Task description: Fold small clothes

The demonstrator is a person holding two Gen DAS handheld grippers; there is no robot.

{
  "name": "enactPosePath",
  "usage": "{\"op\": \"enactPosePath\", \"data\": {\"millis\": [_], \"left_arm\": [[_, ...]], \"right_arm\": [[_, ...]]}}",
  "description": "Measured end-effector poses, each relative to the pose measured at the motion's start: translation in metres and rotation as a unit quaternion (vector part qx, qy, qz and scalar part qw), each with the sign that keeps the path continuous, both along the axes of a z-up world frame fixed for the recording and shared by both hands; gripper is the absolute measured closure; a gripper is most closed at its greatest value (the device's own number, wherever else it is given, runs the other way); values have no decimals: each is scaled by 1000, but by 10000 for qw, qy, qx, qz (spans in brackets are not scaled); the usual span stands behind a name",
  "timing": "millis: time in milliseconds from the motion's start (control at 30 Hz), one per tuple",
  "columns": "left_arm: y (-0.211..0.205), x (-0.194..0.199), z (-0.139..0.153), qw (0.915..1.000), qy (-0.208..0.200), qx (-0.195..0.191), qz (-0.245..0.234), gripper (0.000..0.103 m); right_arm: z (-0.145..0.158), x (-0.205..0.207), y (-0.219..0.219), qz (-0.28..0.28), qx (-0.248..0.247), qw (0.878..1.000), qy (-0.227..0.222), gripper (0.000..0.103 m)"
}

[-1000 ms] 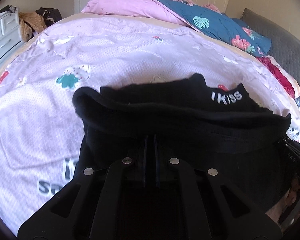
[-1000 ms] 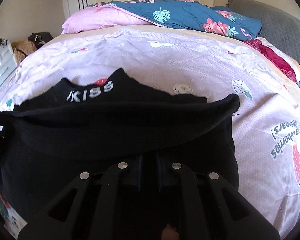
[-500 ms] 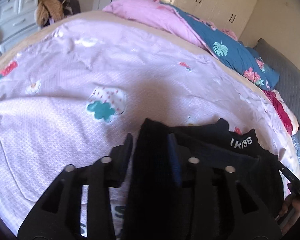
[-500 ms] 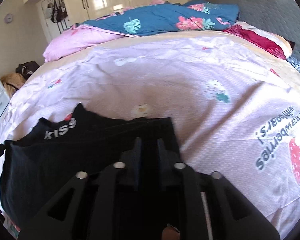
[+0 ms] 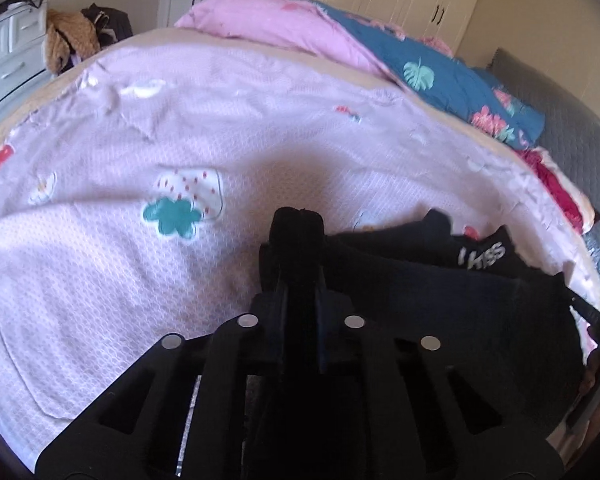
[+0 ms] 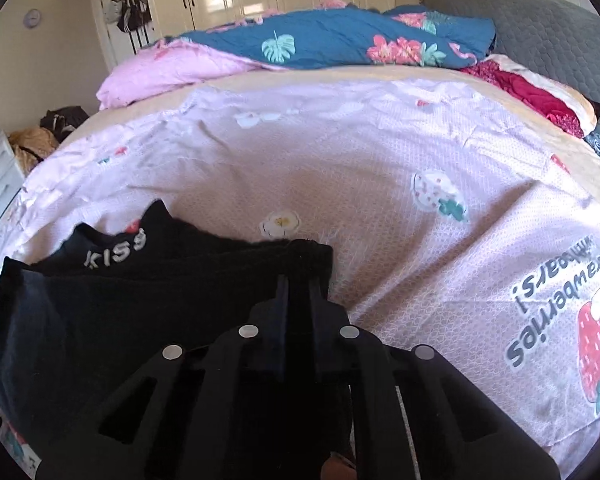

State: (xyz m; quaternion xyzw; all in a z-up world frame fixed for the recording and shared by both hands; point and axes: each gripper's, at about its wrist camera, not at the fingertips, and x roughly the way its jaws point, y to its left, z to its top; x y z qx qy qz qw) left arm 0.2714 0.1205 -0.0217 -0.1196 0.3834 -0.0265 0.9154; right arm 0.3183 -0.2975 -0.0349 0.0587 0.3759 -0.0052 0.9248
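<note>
Your left gripper [image 5: 298, 236] and right gripper [image 6: 300, 276] each have jaws clamped on a corner of the black garment [image 6: 140, 300], which drapes at the bed's [image 6: 340, 168] near edge.

Bright daylight, slight motion blur, strong fisheye warping at edges

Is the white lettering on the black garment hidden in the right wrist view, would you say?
No, the white lettering shows plainly on the black garment.
</note>
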Motion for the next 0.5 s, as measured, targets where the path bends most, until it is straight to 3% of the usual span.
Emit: {"op": "enactPosePath", "data": {"millis": [233,500], "left_arm": [[-4,-8,30,9985,-545,42,65,99],[2,-2,28,9982,-543,-18,260,99]], "right_arm": [[39,-16,-19,-197,410,9960,-775,95],[32,-6,-18,-349,389,9955,-794,96]]}}
